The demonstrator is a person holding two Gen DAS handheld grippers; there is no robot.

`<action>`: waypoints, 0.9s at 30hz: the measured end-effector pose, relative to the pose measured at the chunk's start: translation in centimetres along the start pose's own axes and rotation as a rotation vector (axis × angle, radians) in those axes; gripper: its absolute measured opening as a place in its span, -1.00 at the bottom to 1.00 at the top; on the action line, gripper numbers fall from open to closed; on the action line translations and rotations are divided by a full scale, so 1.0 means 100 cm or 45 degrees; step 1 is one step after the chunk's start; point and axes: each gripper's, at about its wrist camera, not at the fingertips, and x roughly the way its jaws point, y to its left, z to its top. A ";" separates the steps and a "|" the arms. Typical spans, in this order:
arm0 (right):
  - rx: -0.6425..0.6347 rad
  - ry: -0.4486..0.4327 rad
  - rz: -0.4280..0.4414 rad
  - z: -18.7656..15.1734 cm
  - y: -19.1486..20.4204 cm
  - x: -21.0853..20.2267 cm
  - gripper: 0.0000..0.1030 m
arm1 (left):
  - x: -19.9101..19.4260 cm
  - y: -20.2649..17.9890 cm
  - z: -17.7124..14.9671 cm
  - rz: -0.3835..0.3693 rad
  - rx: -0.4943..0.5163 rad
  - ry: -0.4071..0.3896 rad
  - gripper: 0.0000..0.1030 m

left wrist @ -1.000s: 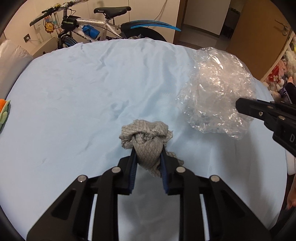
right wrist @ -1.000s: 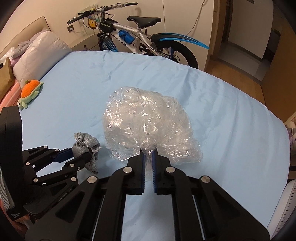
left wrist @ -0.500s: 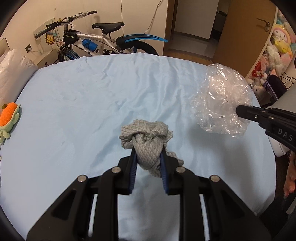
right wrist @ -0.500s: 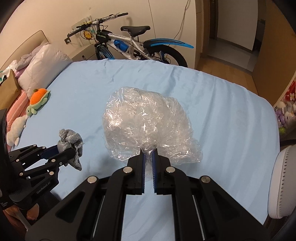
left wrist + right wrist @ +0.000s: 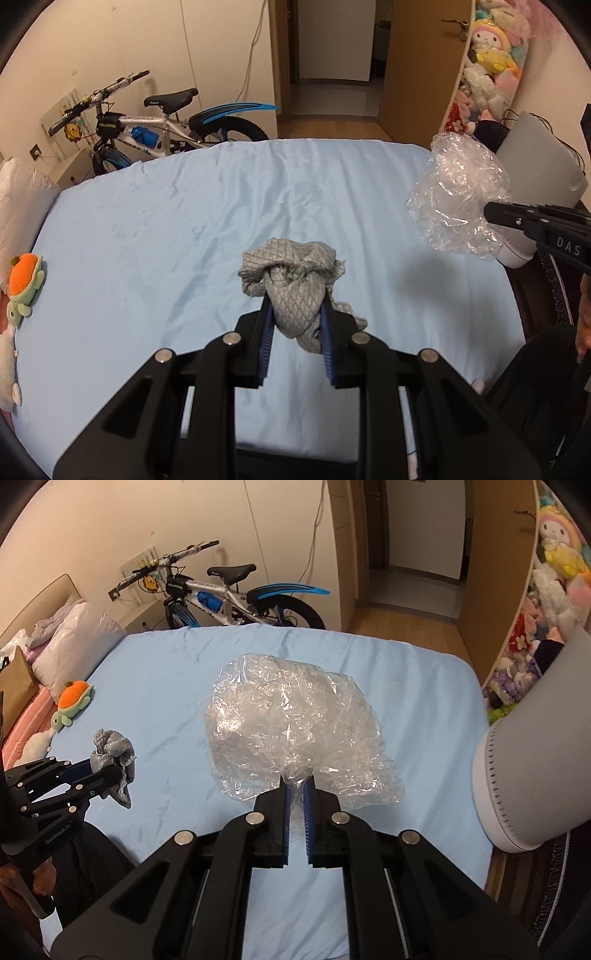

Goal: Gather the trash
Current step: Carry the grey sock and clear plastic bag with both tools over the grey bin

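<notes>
Far left, a turtle plush [image 5: 72,701] lies on the bed [image 5: 166,686]. Left gripper [image 5: 295,314]: jaws clamped on a grey rag [image 5: 291,280], apparently clear of the sheet. Right gripper [image 5: 297,794]: jaws pinched nearly together on a plastic bag [image 5: 295,731], above the bed's right half.

You have lifted both loads off the bed [image 5: 155,258]. The grey rag [image 5: 295,280] pinched in your left gripper [image 5: 295,314] now hangs clear above the sheet, which lies farther below the fingers. The clear plastic wrap [image 5: 291,731] clamped in your right gripper [image 5: 297,797] has risen with it and drawn back toward the bed's near edge.
</notes>
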 end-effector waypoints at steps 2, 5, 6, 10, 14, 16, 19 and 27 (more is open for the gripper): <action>0.023 -0.024 -0.029 -0.004 -0.017 -0.016 -0.89 | -0.005 -0.015 0.004 -0.004 0.045 -0.016 -0.55; 0.073 -0.060 -0.075 -0.011 -0.046 -0.043 -0.89 | -0.014 -0.039 0.012 -0.026 0.106 -0.035 -0.55; 0.087 -0.071 -0.092 -0.014 -0.056 -0.051 -0.89 | -0.016 -0.046 0.016 -0.039 0.123 -0.040 -0.55; 0.165 -0.122 -0.161 -0.024 -0.102 -0.089 -0.89 | -0.026 -0.082 0.037 -0.101 0.200 -0.077 -0.55; 0.220 -0.180 -0.251 -0.031 -0.144 -0.125 -0.89 | -0.035 -0.122 0.061 -0.157 0.286 -0.129 -0.55; 0.245 -0.214 -0.292 -0.032 -0.165 -0.144 -0.89 | -0.038 -0.146 0.075 -0.190 0.330 -0.156 -0.55; 0.262 -0.263 -0.346 -0.027 -0.189 -0.169 -0.89 | -0.041 -0.180 0.094 -0.250 0.382 -0.187 -0.55; 0.277 -0.377 -0.452 -0.003 -0.244 -0.211 -0.89 | -0.048 -0.266 0.142 -0.370 0.501 -0.273 -0.54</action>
